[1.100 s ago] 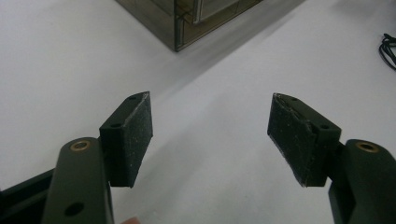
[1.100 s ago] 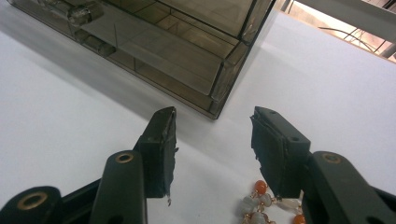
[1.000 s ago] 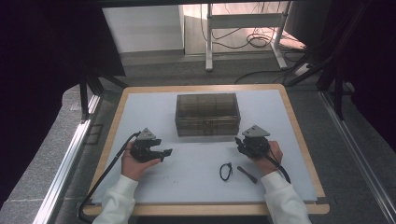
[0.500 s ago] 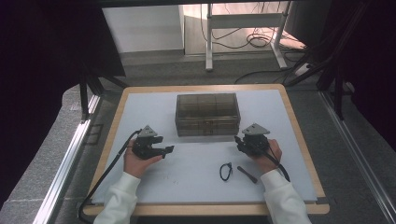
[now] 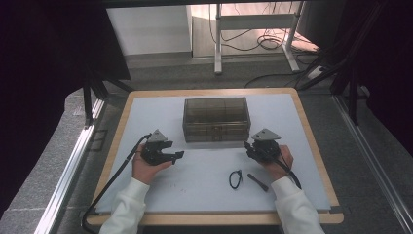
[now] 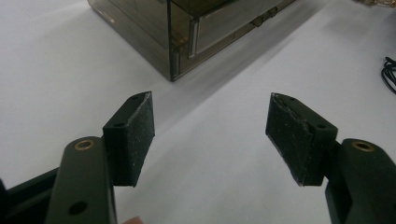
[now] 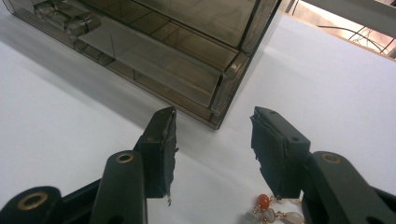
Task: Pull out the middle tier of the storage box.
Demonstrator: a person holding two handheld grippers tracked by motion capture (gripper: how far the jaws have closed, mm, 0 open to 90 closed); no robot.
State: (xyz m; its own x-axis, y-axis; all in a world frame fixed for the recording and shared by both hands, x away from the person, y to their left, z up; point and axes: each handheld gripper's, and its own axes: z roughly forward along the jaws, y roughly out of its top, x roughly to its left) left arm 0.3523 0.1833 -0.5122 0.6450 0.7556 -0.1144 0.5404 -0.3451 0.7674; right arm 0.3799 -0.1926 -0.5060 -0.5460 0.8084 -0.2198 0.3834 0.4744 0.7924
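A smoky see-through box (image 5: 216, 119) with a latched front stands at the middle back of the white mat (image 5: 204, 195). My left gripper (image 5: 178, 155) hovers left of the box, jaws open and empty (image 6: 210, 105), aimed at the box's near left corner (image 6: 180, 51). On the other side, my right gripper (image 5: 248, 146) sits by the box's front right corner (image 7: 224, 88). It is also open, with nothing between its pads (image 7: 212, 116). A string of orange and pale beads (image 7: 273, 215) lies on the mat just under its right jaw.
A black cord loop (image 5: 235, 179) and a short dark stick (image 5: 257, 182) lie on the mat near the person's right hand. The loop also appears as a black cord (image 6: 388, 74) at the right edge of the left gripper view. A wooden rim (image 5: 311, 141) borders the mat.
The left gripper has edged slightly to the right, toward the box. The right gripper and the objects on the mat have stayed put.
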